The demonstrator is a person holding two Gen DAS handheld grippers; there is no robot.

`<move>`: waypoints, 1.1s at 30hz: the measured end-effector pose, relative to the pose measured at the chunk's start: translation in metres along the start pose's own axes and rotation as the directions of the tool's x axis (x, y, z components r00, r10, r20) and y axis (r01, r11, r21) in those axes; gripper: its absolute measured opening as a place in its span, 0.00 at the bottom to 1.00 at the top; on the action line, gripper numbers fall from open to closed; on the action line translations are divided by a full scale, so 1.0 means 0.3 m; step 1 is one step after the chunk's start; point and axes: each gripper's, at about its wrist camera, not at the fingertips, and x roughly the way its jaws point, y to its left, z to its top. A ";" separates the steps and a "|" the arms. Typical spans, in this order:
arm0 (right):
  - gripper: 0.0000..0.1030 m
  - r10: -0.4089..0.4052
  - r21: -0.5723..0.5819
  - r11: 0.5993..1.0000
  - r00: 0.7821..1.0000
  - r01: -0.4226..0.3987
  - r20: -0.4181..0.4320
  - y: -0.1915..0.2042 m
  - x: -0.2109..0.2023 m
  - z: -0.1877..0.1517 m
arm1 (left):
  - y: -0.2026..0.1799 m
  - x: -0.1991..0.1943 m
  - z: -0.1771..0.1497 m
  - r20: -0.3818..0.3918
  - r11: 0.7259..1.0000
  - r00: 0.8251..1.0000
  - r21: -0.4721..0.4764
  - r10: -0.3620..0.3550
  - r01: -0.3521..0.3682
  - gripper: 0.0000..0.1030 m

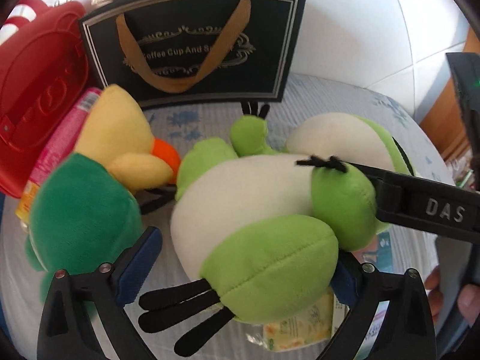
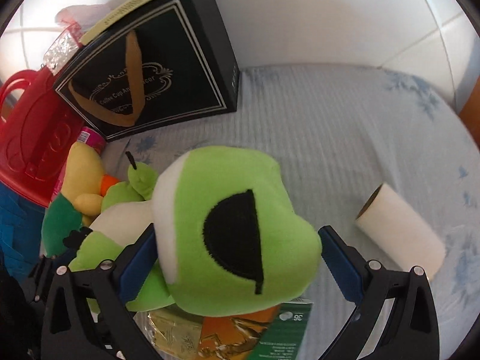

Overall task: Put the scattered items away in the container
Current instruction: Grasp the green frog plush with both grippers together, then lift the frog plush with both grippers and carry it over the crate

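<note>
While the light-green and white plush frog [image 2: 228, 228] lies on the pale blue ribbed bedcover [image 2: 330, 126], its head with the black half-moon eye sits between the right gripper [image 2: 237, 264] fingers, whose blue pads touch or nearly touch both sides of the head; grasp looks closed on it but firm contact on the right pad is hard to confirm. From the left wrist view the frog's foot and white belly [image 1: 240, 198] fill the gap of the left gripper [image 1: 243, 273], fingers spread wide; left pad clear of the plush, right pad hidden behind the foot, so released. Under the frog, flat printed packets [image 2: 240, 333] lie just below the right fingers. Left of the left fingers lies a dark-green and yellow plush duck with orange beak [image 1: 120, 156], beside the frog. Beyond both sets of fingertips stands the black paper gift bag with brown ribbon handle [image 1: 195, 51], upright, with a red plastic carry case [image 1: 33, 96] to its left. Right of the right fingers, apart from the frog, lies a white paper roll on a cardboard core [image 2: 399, 231].
</note>
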 end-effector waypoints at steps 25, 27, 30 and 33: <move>0.76 0.048 -0.089 0.996 0.953 -0.022 0.300 0.146 -0.500 -0.109 | -0.064 -0.546 -0.039 0.314 0.996 0.949 0.084 -0.011 -0.016 0.71; 0.76 0.063 -0.111 0.993 0.942 -0.028 0.330 0.195 -0.585 -0.124 | -0.043 -0.639 -0.056 0.344 0.997 0.939 0.075 -0.001 -0.026 0.72; 0.76 0.093 -0.151 0.988 0.927 -0.039 0.365 0.281 -0.689 -0.146 | 0.009 -0.781 -0.086 0.393 0.997 0.919 0.048 0.033 -0.056 0.72; 0.76 0.150 -0.209 0.975 0.909 -0.071 0.389 0.388 -0.791 -0.170 | 0.087 -0.928 -0.126 0.436 0.995 0.896 0.006 0.084 -0.097 0.72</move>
